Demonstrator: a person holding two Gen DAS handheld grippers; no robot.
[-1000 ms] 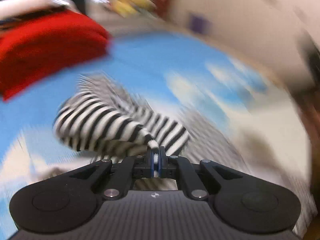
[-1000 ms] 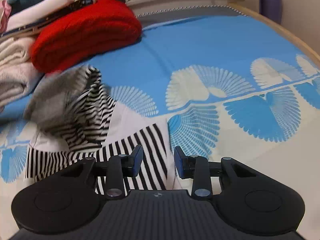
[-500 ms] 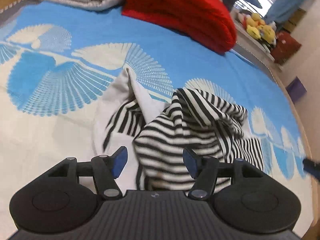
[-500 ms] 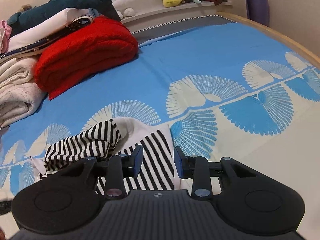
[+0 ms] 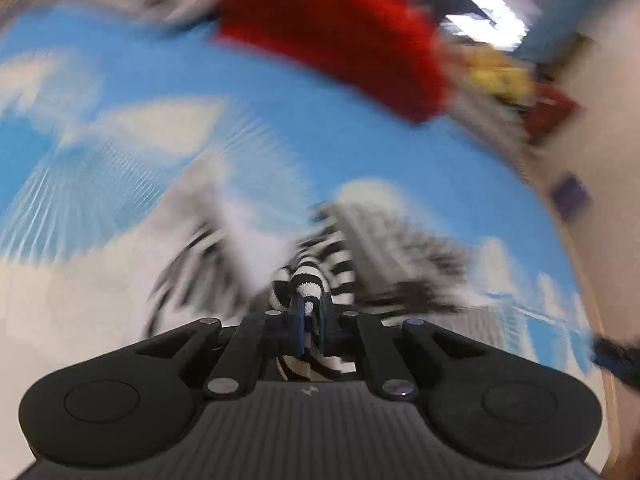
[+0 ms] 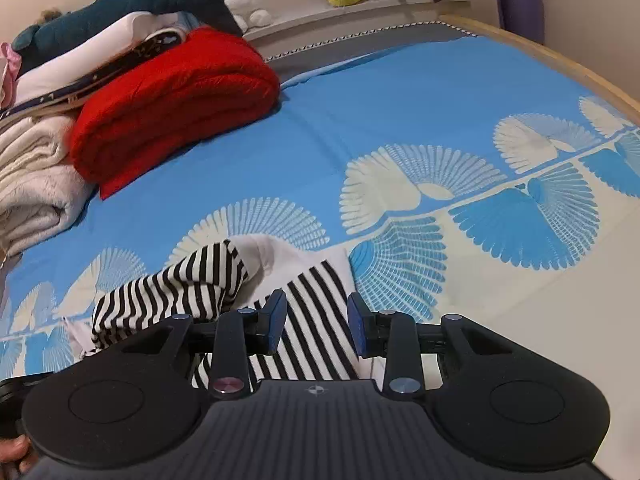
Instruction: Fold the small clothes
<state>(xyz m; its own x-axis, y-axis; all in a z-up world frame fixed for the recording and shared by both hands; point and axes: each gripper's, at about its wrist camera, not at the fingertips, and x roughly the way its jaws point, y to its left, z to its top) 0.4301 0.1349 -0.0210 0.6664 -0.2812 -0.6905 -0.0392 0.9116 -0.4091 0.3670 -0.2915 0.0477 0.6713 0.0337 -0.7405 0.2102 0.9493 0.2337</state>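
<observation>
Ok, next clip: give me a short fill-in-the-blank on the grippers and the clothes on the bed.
1. The left gripper is shut on the ____ garment.
2. The right gripper is ____, with nothing between its fingers.
3. The folded blanket lying on the blue bedspread is ____ in colour.

Missing words: striped; open; red

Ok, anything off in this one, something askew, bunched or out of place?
The striped garment is not lying flat: one part is humped up over the flat striped panel under the open right gripper. The left gripper is shut on a pinch of that fabric. The left view is heavily motion-blurred. Nothing looks spilled or damaged.
</observation>
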